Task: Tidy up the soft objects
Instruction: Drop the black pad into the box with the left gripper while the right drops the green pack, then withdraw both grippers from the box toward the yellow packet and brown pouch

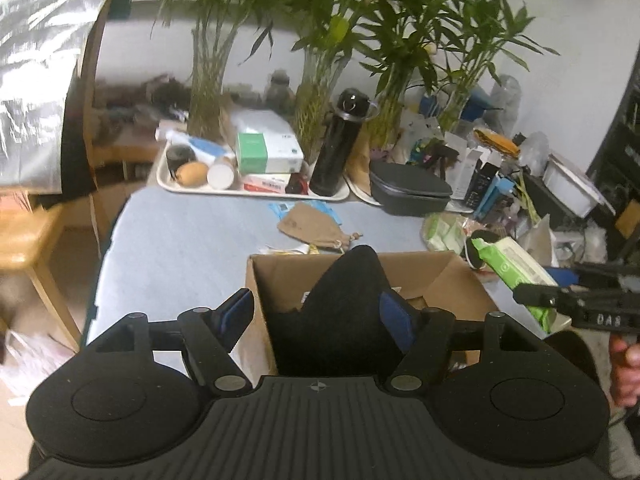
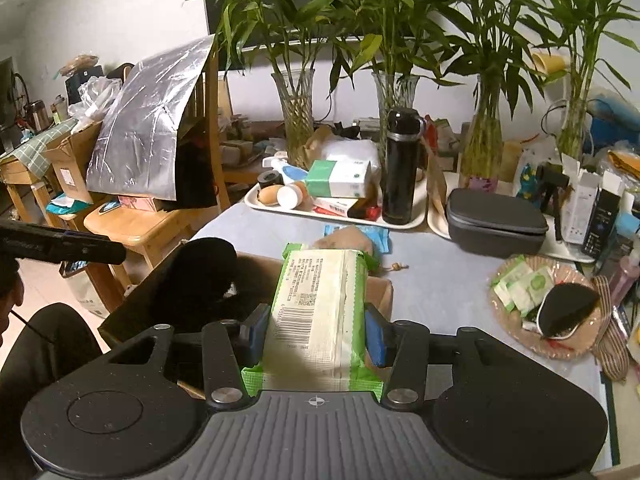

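Down at the near edge of the blue-grey table (image 1: 192, 240) sits an open cardboard box (image 1: 448, 276), and both grippers are working over it. The left gripper (image 1: 320, 312) has its jaws spread wide, a black soft item (image 1: 344, 300) between them and partly down inside the box; its right blue pad touches the fabric, while the left pad stands clear, so nothing is pinched. The right gripper (image 2: 316, 332) is closed on a green-and-white pack of wet wipes (image 2: 320, 304) — both blue pads press the pack's sides, and the pack points forward over the box's rim, its barcode face up. In the left wrist view the same pack juts in from the right, just beside the box's far right corner. A tan drawstring pouch (image 1: 312, 226) lies on the table just behind the box. Off to the right, a woven basket (image 2: 560, 348) holds small green-and-white sachets (image 2: 520, 284) and a black-and-white oval item (image 2: 564, 312). Further back, a cream tray (image 2: 408, 222) carries a black flask (image 2: 400, 168) and a green-and-white carton (image 2: 340, 178); beside it is a dark grey zip case (image 2: 496, 220), with 4 glass vases of bamboo behind.
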Tool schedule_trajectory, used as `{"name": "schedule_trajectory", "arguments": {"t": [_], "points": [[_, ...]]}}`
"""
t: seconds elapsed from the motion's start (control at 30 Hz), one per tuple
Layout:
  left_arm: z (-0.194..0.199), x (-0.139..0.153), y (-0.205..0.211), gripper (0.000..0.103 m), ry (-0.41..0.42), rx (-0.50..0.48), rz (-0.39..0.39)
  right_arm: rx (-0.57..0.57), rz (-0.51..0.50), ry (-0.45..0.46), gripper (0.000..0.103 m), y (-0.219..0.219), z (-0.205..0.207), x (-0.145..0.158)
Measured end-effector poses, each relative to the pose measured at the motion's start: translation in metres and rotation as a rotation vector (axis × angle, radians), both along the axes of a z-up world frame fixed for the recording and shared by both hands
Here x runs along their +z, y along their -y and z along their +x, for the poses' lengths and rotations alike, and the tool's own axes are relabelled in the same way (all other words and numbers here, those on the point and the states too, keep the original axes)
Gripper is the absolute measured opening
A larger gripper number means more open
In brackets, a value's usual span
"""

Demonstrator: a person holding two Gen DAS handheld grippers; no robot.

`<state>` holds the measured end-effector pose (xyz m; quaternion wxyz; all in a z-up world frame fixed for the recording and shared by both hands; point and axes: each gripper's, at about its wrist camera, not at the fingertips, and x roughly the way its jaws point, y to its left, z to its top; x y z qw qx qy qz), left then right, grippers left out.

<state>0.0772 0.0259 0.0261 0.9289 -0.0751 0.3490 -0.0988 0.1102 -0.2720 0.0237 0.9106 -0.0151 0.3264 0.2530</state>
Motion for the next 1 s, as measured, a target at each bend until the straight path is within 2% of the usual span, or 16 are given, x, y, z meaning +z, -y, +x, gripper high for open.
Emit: {"name": "schedule_trajectory", "arguments": {"t": [0.2,0.27,0.3,0.33,0.37,0.43,0.5,0.67,1.0], "points": [[-0.011,-0.001,-0.002,0.069,0.010,-0.014,-0.001,0.003,0.012,0.016,0.051,-0.016,0.003,0.008],[-0.014,-0.001,-0.005,0.069,0.010,-0.013,-0.007,0.002,-0.005,-0.011,0.052,-0.024,0.011,0.002],[-0.015,-0.001,-0.006,0.069,0.010,-0.011,-0.011,0.008,-0.036,-0.041,0.057,-0.031,0.016,-0.005],[-0.016,-0.001,-0.007,0.069,0.009,-0.009,-0.013,0.004,-0.063,-0.055,0.069,-0.037,0.020,-0.010],[-0.017,-0.001,-0.009,0.069,0.008,-0.007,-0.013,-0.002,-0.074,-0.048,0.074,-0.040,0.019,-0.013],[-0.020,0.000,-0.010,0.069,0.010,-0.003,-0.011,0.004,-0.069,-0.020,0.095,-0.043,0.014,-0.014],[-0.025,0.000,-0.013,0.069,0.017,0.001,-0.011,-0.001,-0.061,-0.004,0.102,-0.044,0.009,-0.013],[-0.029,0.000,-0.016,0.069,0.015,0.012,0.002,-0.041,-0.068,-0.006,0.103,-0.039,0.003,-0.013],[-0.036,0.006,-0.017,0.069,0.029,0.037,-0.017,-0.109,-0.013,-0.013,0.103,-0.010,-0.015,-0.003]]}}
